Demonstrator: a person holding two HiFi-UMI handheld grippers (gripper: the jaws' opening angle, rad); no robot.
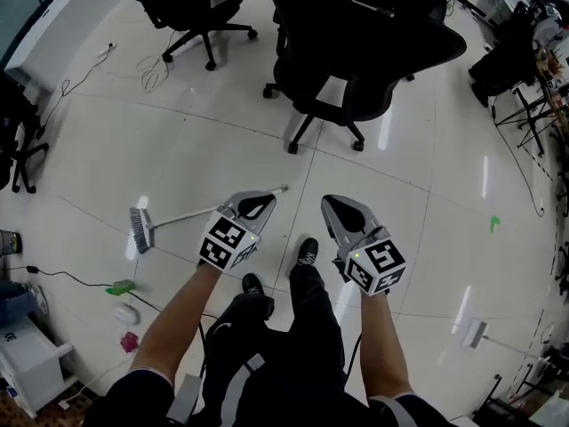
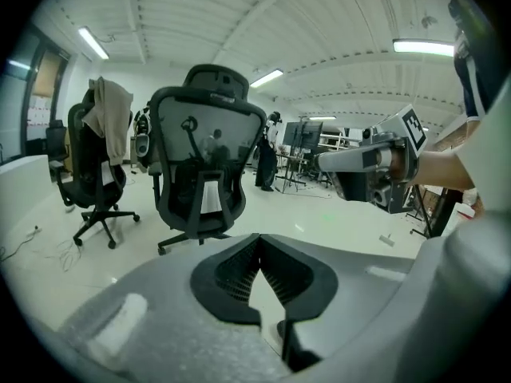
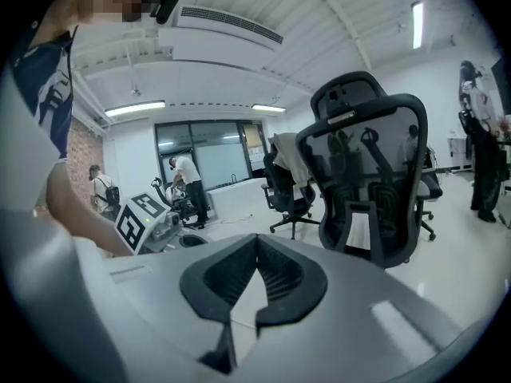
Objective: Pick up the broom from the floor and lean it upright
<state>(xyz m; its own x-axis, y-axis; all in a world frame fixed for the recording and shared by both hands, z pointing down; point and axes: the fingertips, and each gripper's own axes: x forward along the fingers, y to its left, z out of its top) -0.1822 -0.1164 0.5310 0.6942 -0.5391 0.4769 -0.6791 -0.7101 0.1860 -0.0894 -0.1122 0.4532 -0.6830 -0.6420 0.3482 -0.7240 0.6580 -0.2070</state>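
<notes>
No words, numbers or brand names can be read anywhere. The only sign-like marks are black-and-white square patterns on the marker cube (image 1: 227,241) of the left gripper (image 1: 262,201) and on the right gripper (image 1: 336,207). The white print on the person's dark shirt (image 3: 49,94) is illegible.

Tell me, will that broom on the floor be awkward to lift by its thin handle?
Probably light: the broom has a thin pole and a small brush head. Gripped near the pole's tip, it would likely droop head-down. On the glossy floor, a nudge may slide it rather than roll it.
</notes>
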